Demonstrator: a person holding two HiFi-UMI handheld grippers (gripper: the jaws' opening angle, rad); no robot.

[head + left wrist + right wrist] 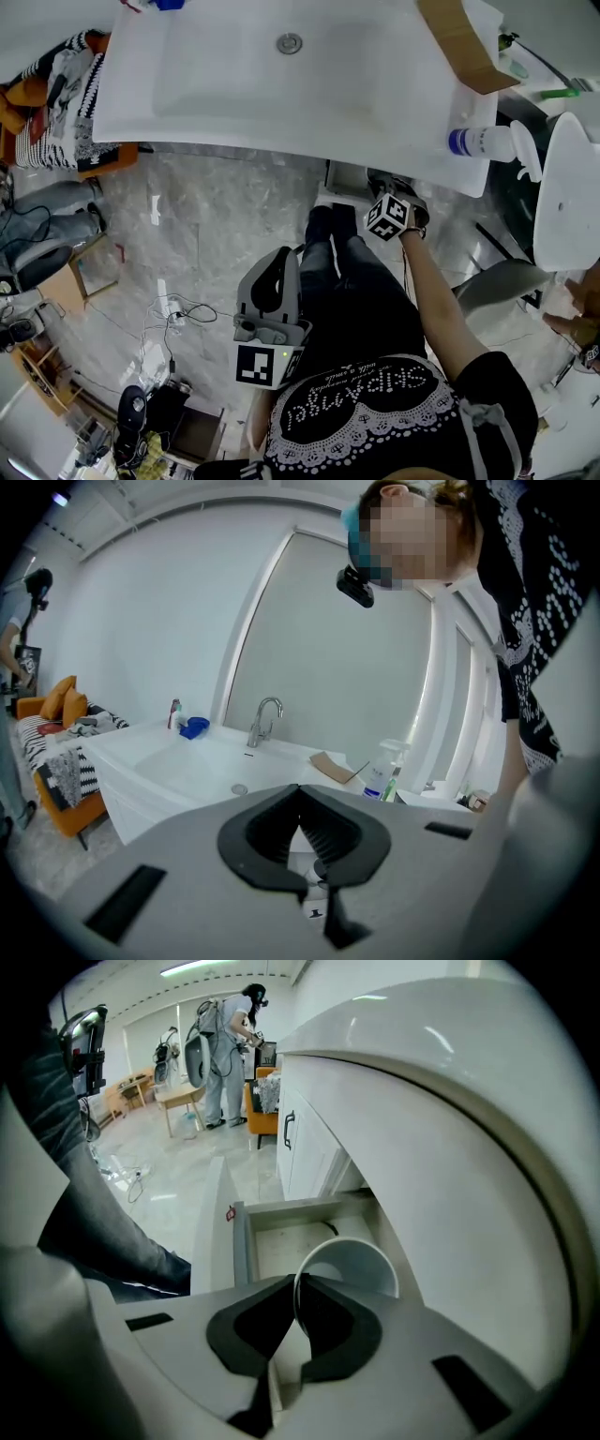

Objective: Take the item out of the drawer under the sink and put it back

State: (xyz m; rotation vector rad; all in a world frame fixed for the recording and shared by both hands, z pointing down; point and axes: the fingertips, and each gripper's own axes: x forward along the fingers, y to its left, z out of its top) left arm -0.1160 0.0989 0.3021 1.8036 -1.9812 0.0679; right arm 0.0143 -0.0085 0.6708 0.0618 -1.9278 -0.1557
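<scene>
Cup [354, 1266] is plain white with a thin round rim.

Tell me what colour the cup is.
The cup is white; the right gripper view shows it best.

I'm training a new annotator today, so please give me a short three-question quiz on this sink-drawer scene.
1. True or false: the right gripper has its jaws closed on the rim of the white cup.
2. Multiple choice: the drawer under the sink is A) open, B) shut, C) taken out and lying on the floor.
3. Short answer: what is between the jaws of the left gripper?

Key: 1 true; 2 A; 3 nothing, they are closed together and empty.
</scene>
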